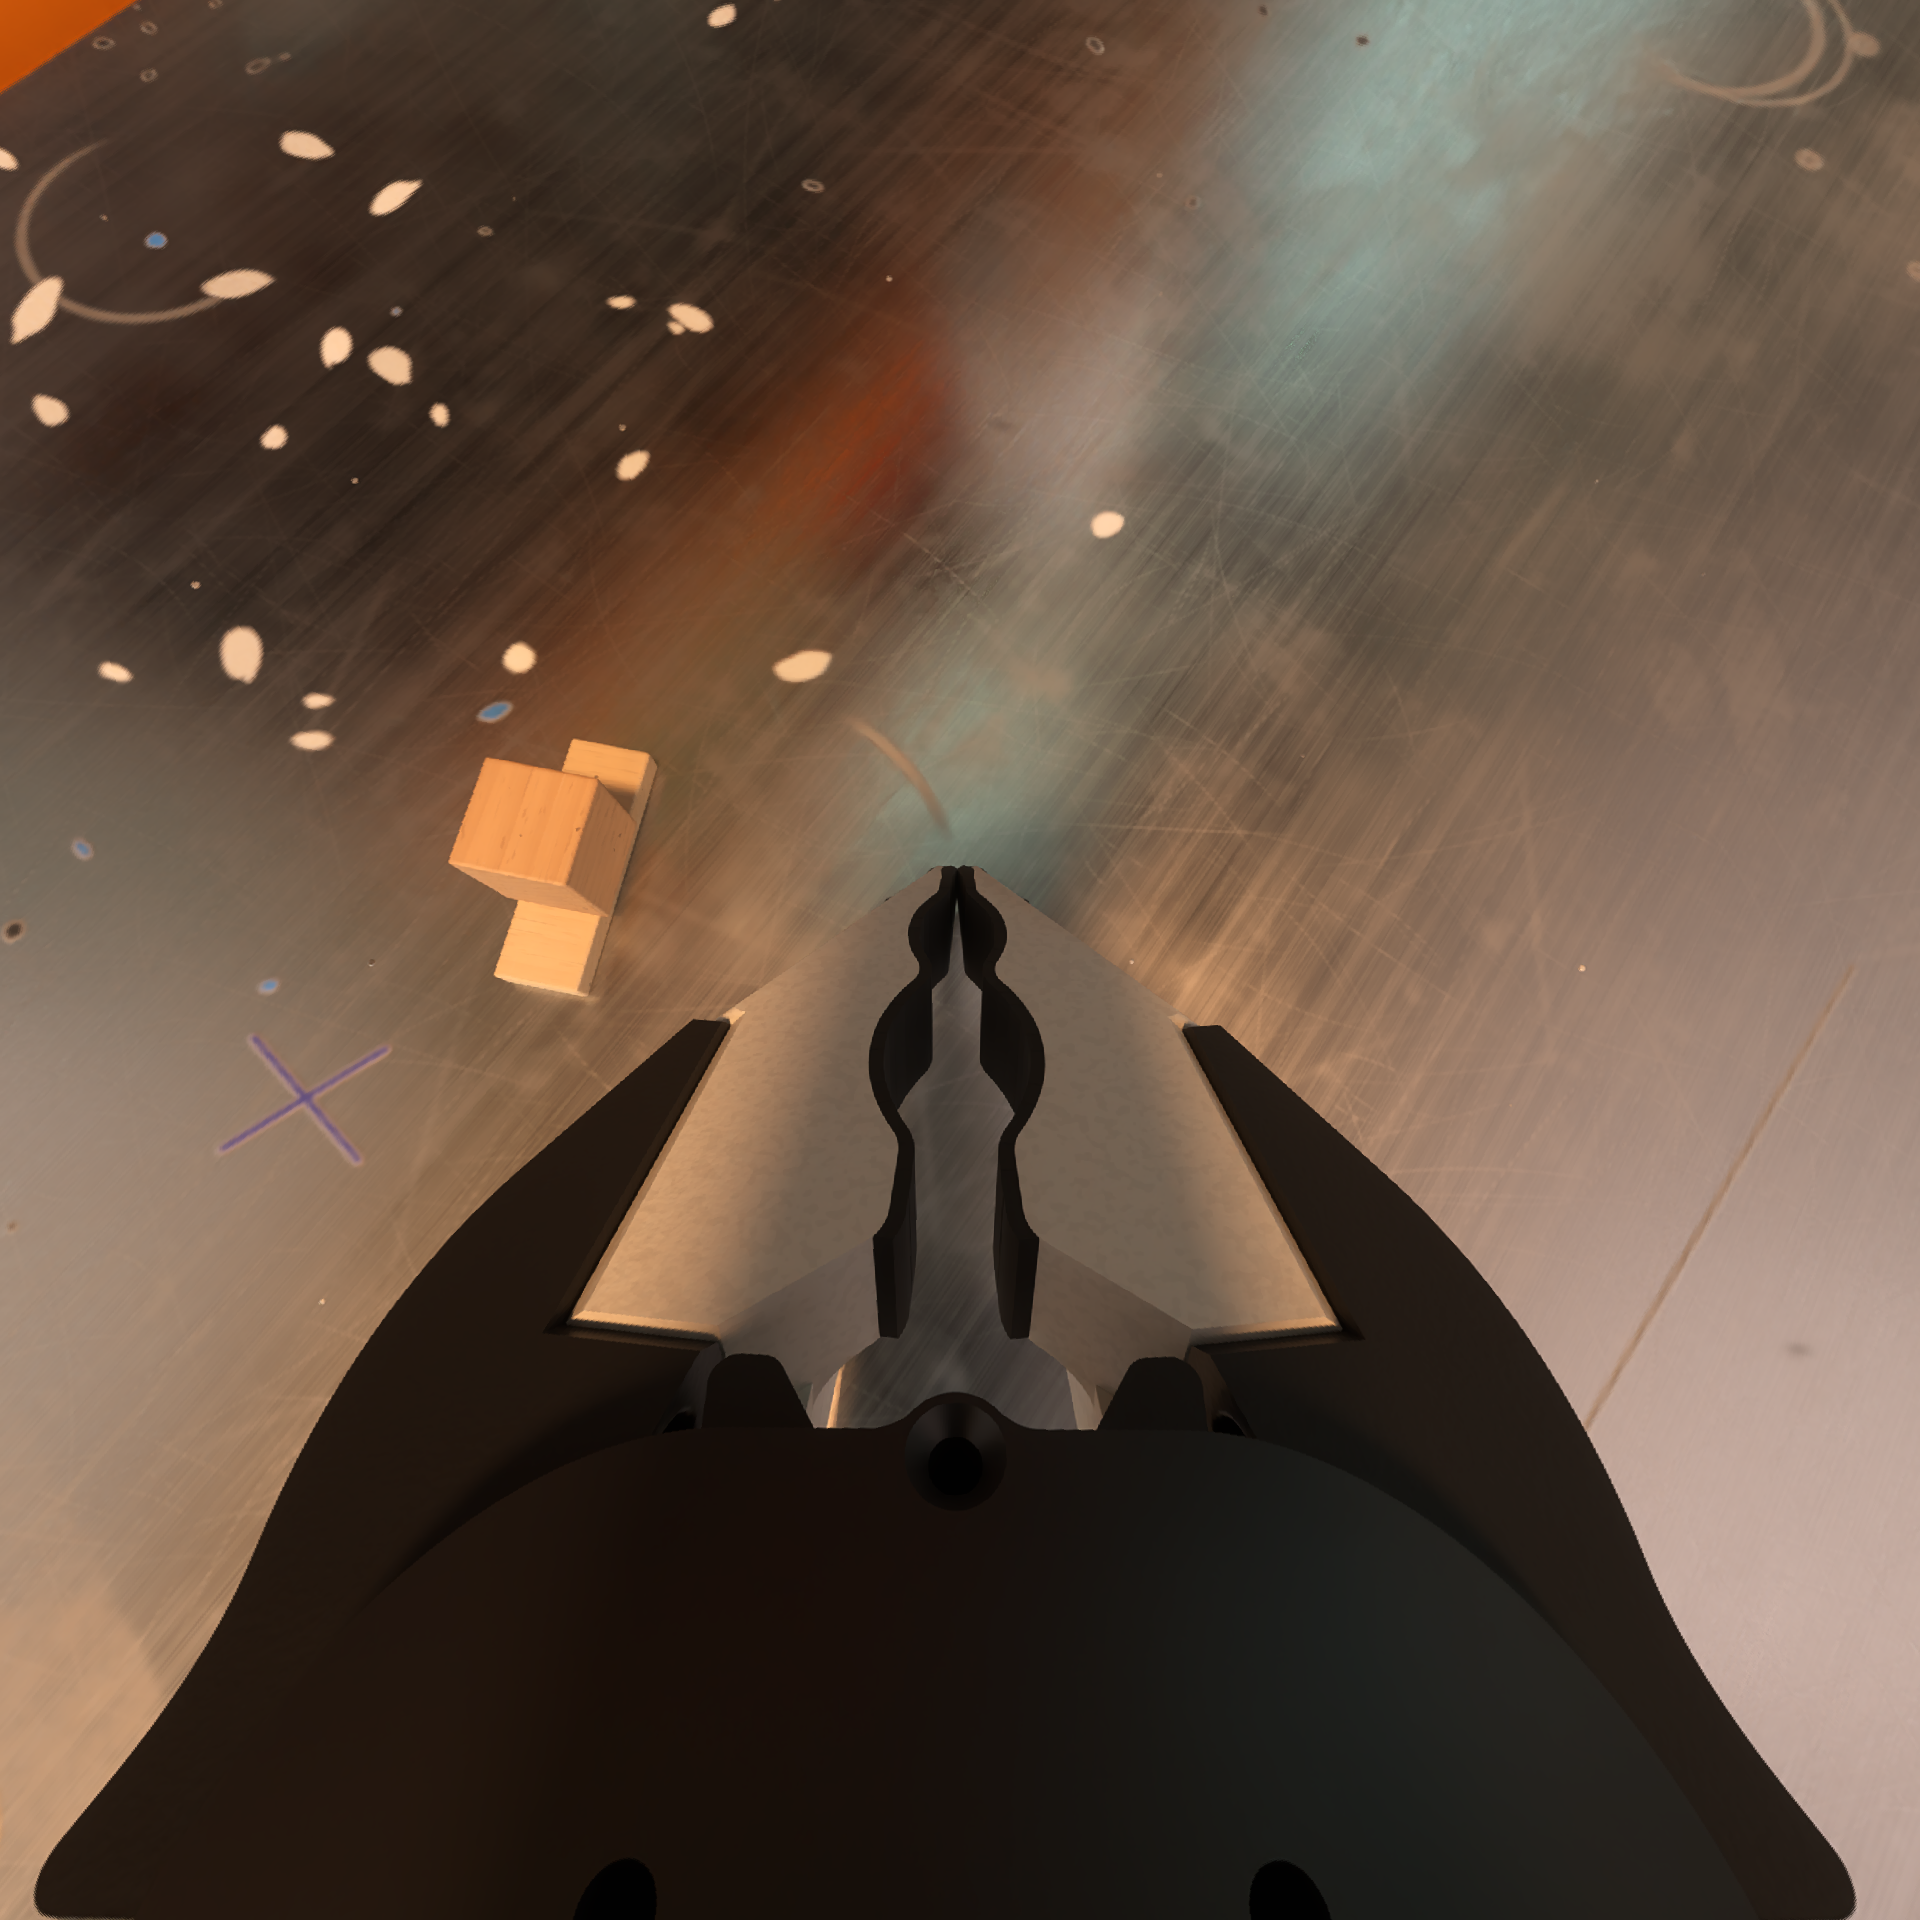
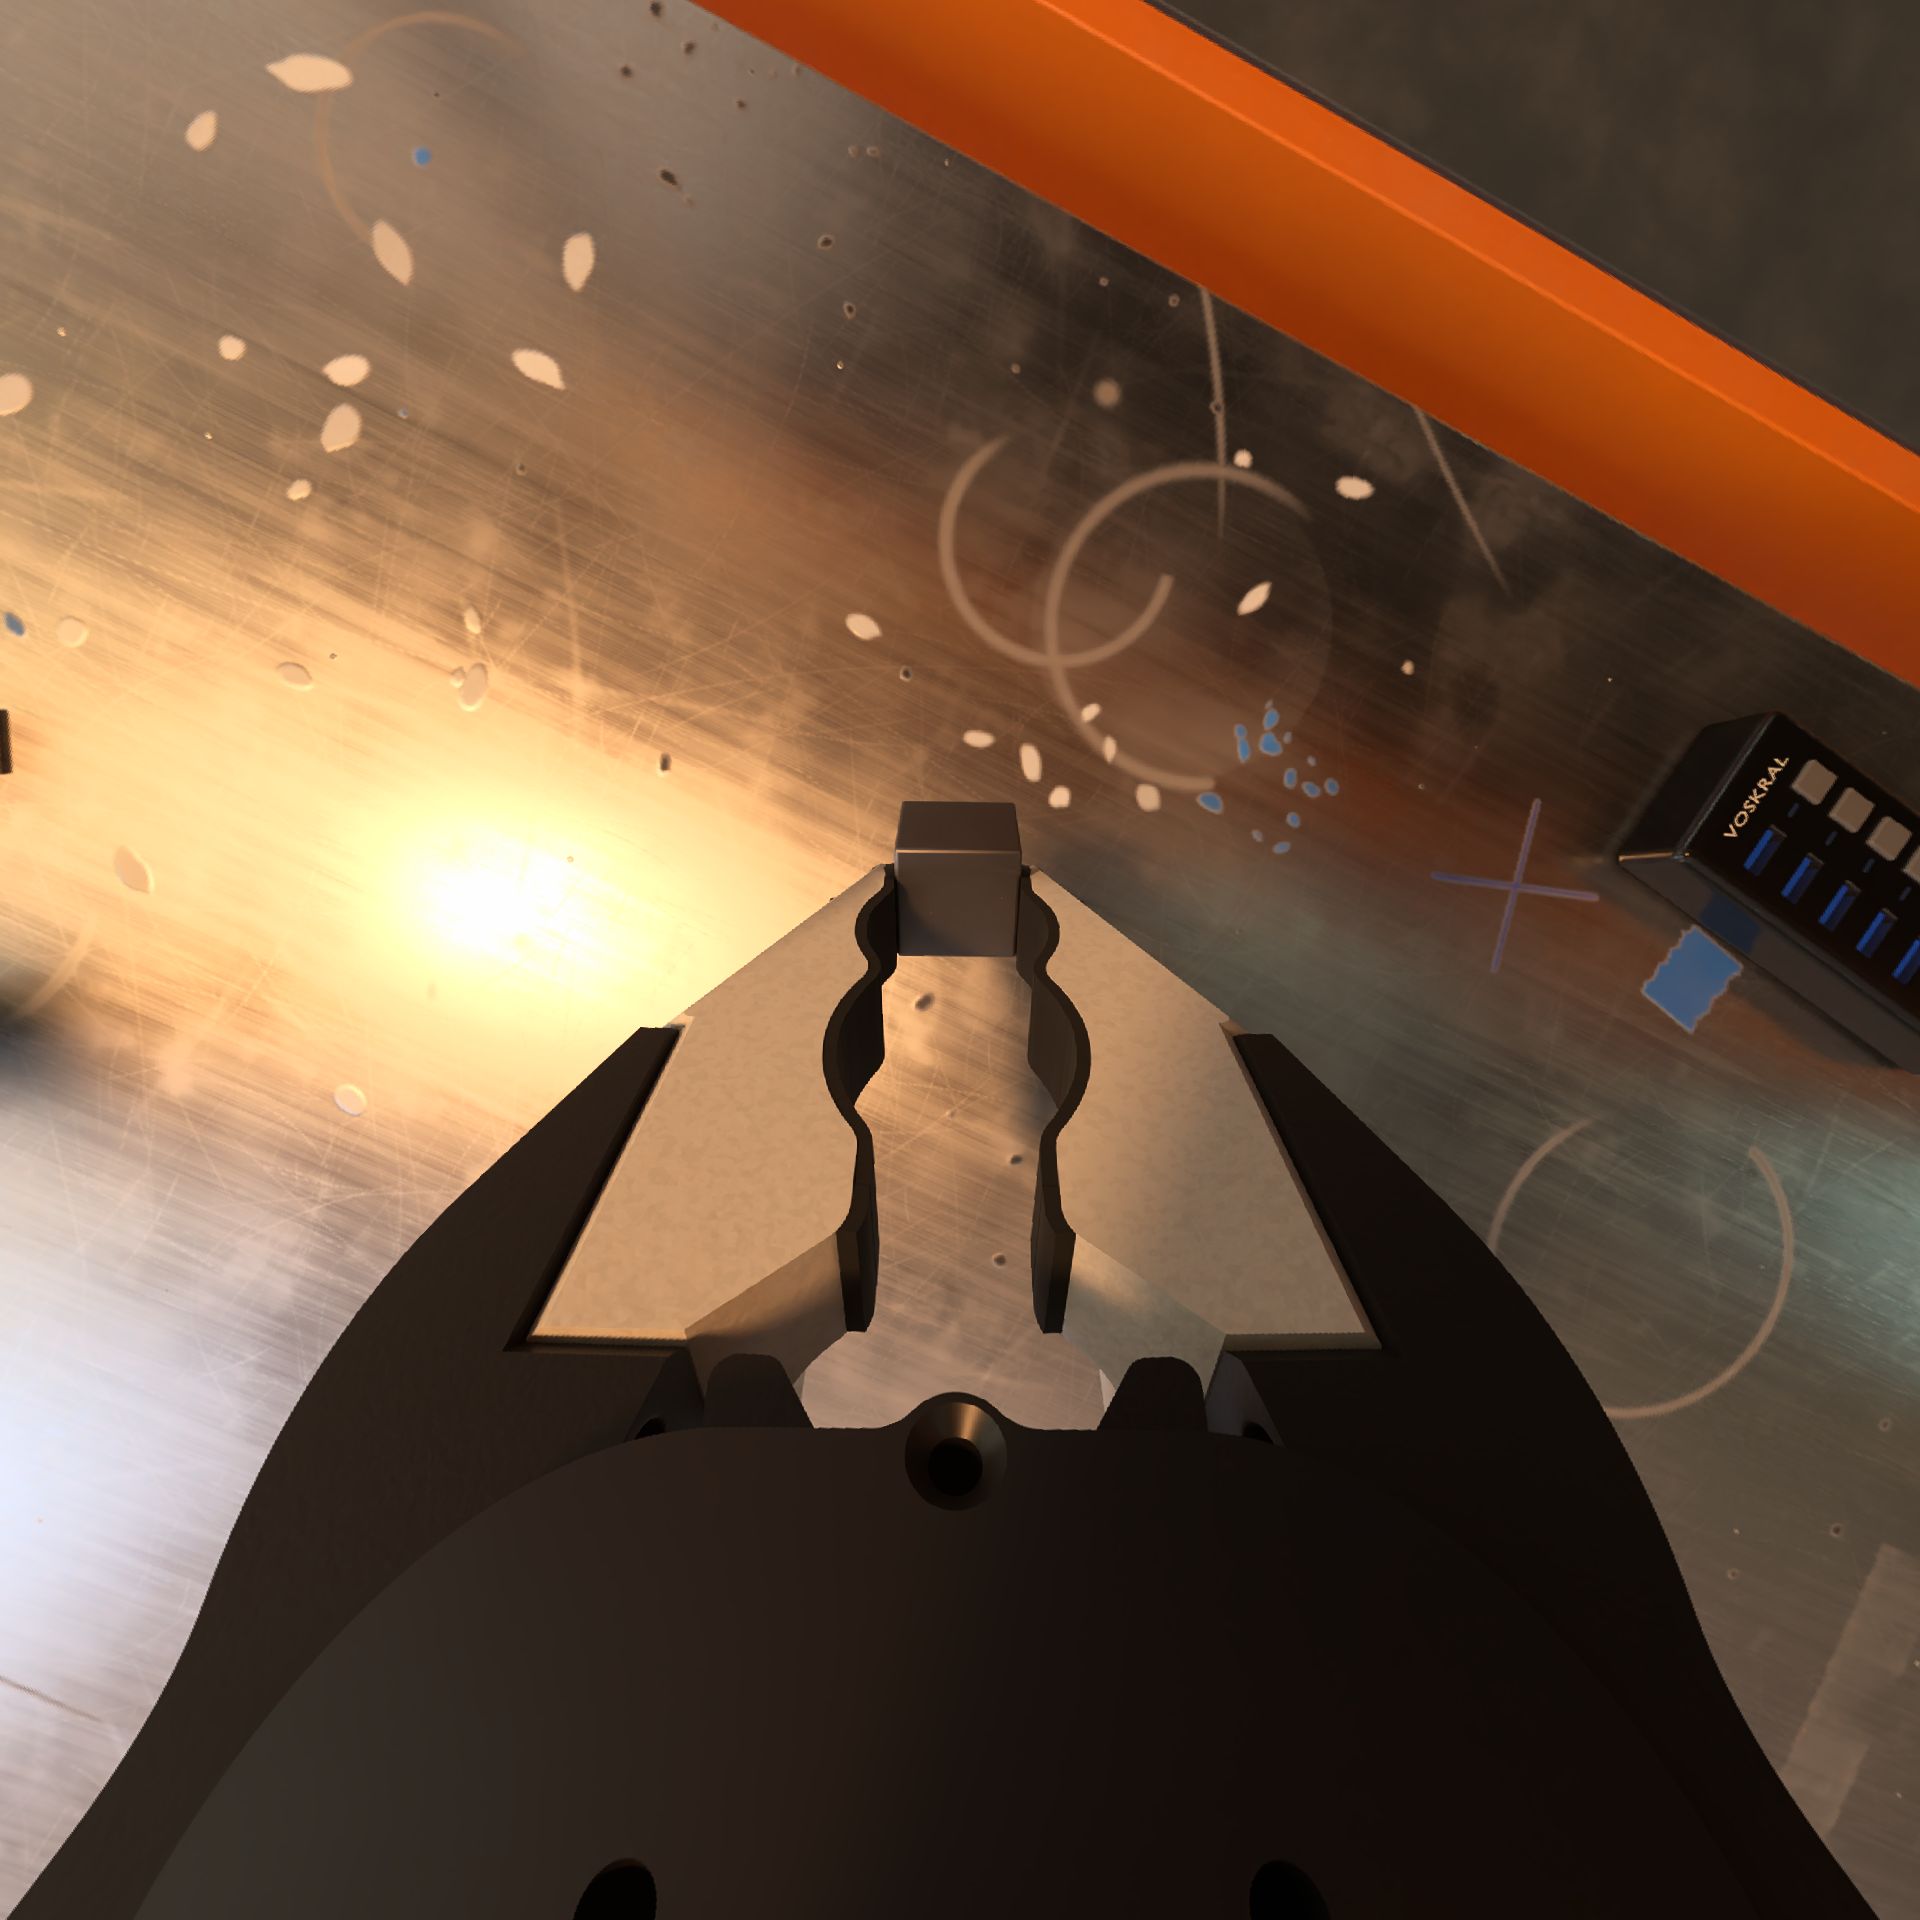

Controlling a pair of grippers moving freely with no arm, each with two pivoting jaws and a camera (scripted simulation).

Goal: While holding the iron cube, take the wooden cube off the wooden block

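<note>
In the left wrist view, a pale wooden cube (image 1: 540, 836) sits on top of a longer wooden block (image 1: 553, 948) that lies flat on the scratched metal table. My left gripper (image 1: 956, 878) is shut and empty, above the table to the right of the stack and apart from it. In the right wrist view, my right gripper (image 2: 956, 883) is shut on a small grey iron cube (image 2: 956, 878), held between the fingertips above the table. The wooden stack does not show in the right wrist view.
A black hub with blue ports (image 2: 1808, 883) lies at the right edge of the right wrist view, next to a blue paper scrap (image 2: 1688, 977). An orange table edge (image 2: 1455, 239) runs across the upper right. A purple cross mark (image 1: 303, 1096) lies near the stack.
</note>
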